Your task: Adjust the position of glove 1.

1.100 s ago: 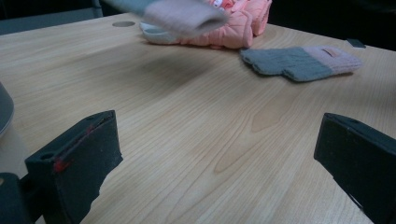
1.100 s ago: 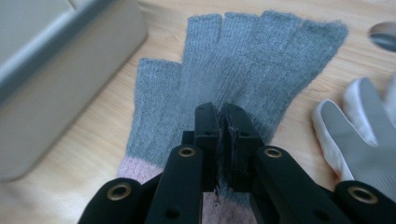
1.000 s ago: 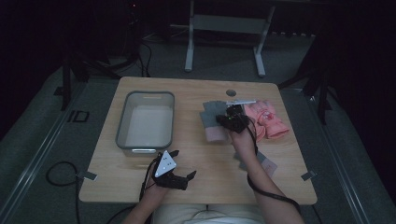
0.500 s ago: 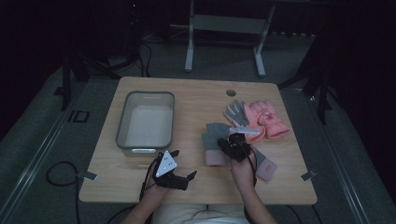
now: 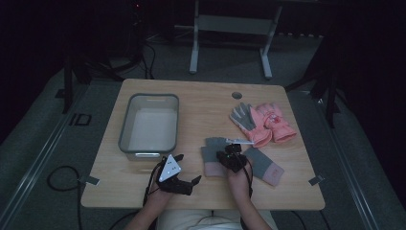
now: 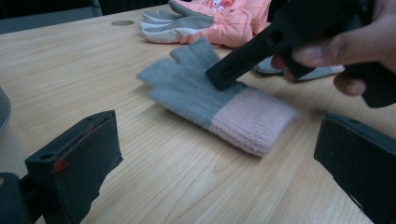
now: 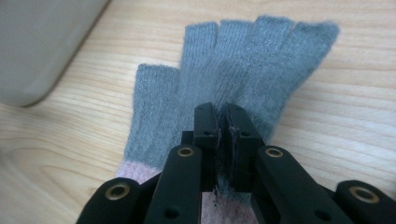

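Note:
A grey knit glove with a pink cuff (image 5: 213, 154) lies flat on the table in front of the person. My right gripper (image 5: 231, 154) is shut on its palm; in the right gripper view the jaws (image 7: 223, 116) pinch a fold of the grey knit (image 7: 252, 51). The left gripper view shows the same glove (image 6: 201, 100) with the right gripper (image 6: 226, 74) pressing down on it. My left gripper (image 5: 187, 168) rests open near the front edge, left of the glove, with nothing between its jaws (image 6: 217, 137).
A second grey-and-pink glove (image 5: 264, 166) lies just right of the right hand. A pair of pink padded gloves (image 5: 268, 122) sits farther back right. A grey bin (image 5: 125, 128) stands at the left. A round hole (image 5: 237, 95) marks the table's far edge.
The right gripper has come back toward the person and down with the grey glove, which now lies on the table. The left gripper has stayed put.

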{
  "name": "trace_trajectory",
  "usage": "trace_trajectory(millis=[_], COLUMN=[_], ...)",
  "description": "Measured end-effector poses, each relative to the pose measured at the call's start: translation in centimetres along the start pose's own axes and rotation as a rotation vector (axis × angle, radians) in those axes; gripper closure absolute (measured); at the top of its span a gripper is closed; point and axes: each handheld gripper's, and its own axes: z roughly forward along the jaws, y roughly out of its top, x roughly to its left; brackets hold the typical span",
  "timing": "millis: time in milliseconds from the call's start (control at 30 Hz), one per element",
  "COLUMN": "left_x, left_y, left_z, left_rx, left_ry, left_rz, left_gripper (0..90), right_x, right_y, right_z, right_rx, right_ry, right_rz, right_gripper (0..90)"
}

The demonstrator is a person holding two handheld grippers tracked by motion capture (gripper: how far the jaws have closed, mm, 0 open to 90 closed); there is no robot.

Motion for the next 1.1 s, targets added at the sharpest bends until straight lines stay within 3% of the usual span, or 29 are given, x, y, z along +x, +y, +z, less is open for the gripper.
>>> trace_trajectory(millis=[333,367,500,567,667,700,733,767,800,833,900,1000,1100], left_x=[0.0,0.0,0.0,0.0,0.0,0.0,0.0,0.0,0.0,0.0,0.0,0.0,0.0], left_y=[0.0,0.0,0.0,0.0,0.0,0.0,0.0,0.0,0.0,0.0,0.0,0.0,0.0], left_z=[0.0,0.1,0.0,0.0,0.0,0.0,0.0,0.0,0.0,0.1,0.1,0.1,0.1], left_rx=[0.0,0.0,0.002,0.0,0.002,0.002,0.002,0.003,0.003,0.004,0.004,0.003,0.002], left_ry=[-0.004,-0.004,-0.005,-0.005,-0.004,-0.004,-0.004,-0.002,-0.002,-0.001,0.001,0.002,0.004], left_rz=[-0.005,-0.005,-0.007,-0.004,-0.003,-0.003,-0.003,-0.004,-0.004,-0.006,-0.006,-0.008,-0.005], left_gripper=[0.0,0.0,0.0,0.0,0.0,0.0,0.0,0.0,0.0,0.0,0.0,0.0,0.0], right_x=[-0.2,-0.2,-0.3,-1.1,-2.0,-2.0,-2.5,-3.7,-3.7,-4.8,-6.3,-9.0,-10.7], right_y=[-0.4,-0.3,0.2,1.1,1.9,1.9,2.2,3.0,3.0,3.3,3.6,3.7,3.3], right_z=[0.7,0.5,-0.3,-1.3,-2.4,-2.4,-2.8,-3.8,-3.8,-4.6,-5.4,-6.7,-7.7], right_rx=[-0.007,-0.011,-0.02,-0.034,-0.047,-0.047,-0.055,-0.058,-0.058,-0.067,-0.059,-0.053,-0.044], right_ry=[-0.011,-0.007,-0.001,0.052,0.056,0.056,0.064,0.1,0.1,0.109,0.142,0.152,0.169], right_rz=[0.025,0.026,-0.023,-0.084,-0.147,-0.147,-0.179,-0.268,-0.268,-0.317,-0.353,-0.392,-0.435], right_gripper=[77.3,69.0,63.7,60.1,60.7,60.7,60.7,61.0,61.0,62.5,62.7,63.3,63.2])
